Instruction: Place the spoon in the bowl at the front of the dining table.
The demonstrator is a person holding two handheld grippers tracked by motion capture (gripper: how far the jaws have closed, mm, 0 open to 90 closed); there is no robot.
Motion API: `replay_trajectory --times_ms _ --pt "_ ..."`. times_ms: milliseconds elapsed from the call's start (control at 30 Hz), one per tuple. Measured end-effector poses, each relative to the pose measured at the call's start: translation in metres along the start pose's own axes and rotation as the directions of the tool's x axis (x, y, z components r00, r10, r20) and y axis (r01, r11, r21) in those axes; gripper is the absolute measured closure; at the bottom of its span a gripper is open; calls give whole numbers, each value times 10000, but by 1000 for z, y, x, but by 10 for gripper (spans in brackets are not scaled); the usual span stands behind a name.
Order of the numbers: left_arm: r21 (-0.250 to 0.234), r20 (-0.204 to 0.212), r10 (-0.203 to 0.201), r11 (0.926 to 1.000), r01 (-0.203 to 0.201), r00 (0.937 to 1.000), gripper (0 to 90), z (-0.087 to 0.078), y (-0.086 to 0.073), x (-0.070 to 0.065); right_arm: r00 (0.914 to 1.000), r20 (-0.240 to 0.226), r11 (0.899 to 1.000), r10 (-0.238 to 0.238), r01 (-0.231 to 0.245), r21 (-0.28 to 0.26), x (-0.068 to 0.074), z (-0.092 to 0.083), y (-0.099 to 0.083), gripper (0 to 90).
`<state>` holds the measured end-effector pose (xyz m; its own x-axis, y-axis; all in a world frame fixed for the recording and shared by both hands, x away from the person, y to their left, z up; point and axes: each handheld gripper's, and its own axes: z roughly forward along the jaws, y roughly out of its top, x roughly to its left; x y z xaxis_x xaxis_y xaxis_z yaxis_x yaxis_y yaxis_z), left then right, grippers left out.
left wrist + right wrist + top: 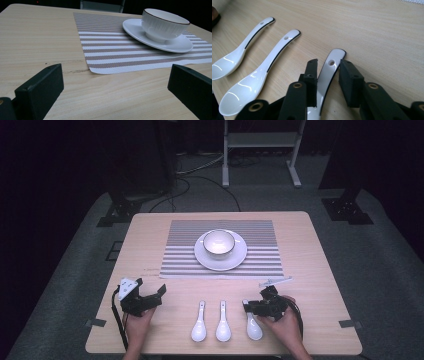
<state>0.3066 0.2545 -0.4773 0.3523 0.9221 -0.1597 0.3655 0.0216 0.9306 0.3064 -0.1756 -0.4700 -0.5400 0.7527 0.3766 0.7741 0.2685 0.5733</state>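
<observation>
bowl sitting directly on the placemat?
No: the bowl stands on a white saucer, and the saucer is what rests on the striped placemat.

Light wooden table [310, 245], squarish with rounded corners. Striped placemat [260, 232] lying flat toward the far edge, centred between the left and right edges. Three white spoons along the near edge, side by side, bowls nearest the edge: left spoon [199, 324], middle spoon [223, 322], right spoon [253, 326].
</observation>
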Motion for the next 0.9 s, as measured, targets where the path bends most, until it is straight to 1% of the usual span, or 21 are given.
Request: replay_trajectory --times_ms 67,167,200,267,333,367,433,533,600,633,733,833,900 --pt "10 6 -5 10000 5 10000 0 0 0 0 9999 -71 9999 71 -70 104 0 0 1 732" --pt "22 8 -9 10000 9 10000 0 0 0 0 10000 45 9993 -75 73 370 0 1 2 800" --pt "13 12 -5 10000 5 10000 0 0 0 0 9998 102 9989 -196 192 423 1 1 3 804" --pt "23 9 -9 10000 9 10000 0 0 0 0 9994 186 9976 -309 297 618 2 0 5 839" --pt "24 8 -7 10000 7 10000 0 0 0 0 9990 187 9970 -412 398 670 4 -1 6 851" --pt "23 9 -6 10000 6 10000 0 0 0 0 9992 112 9972 -376 368 645 3 -1 6 851" --pt "38 11 -5 10000 5 10000 0 0 0 0 9995 -96 9984 -288 292 480 2 -5 6 852" --pt "38 9 -7 10000 7 10000 0 0 0 0 9985 -538 9998 47 -38 170 -1 -12 6 851" --pt "36 0 6 10000 -6 10000 0 0 0 0 9971 -735 9998 178 -182 -52 -3 -17 6 850" --pt "31 -6 6 10000 -6 10000 0 0 0 0 9948 -976 9992 295 -318 -222 -5 -21 5 850" --pt "31 -5 7 10000 -7 10000 0 0 0 0 9885 -1394 9963 590 -671 -541 -11 -27 5 849" --pt "42 -6 -18 10000 18 10000 0 0 0 0 9815 -1726 9918 822 -976 -826 -15 -35 5 848" --pt "44 -8 -21 10000 21 10000 0 0 0 0 9783 -1878 9895 873 -1070 -975 -17 -38 5 848"
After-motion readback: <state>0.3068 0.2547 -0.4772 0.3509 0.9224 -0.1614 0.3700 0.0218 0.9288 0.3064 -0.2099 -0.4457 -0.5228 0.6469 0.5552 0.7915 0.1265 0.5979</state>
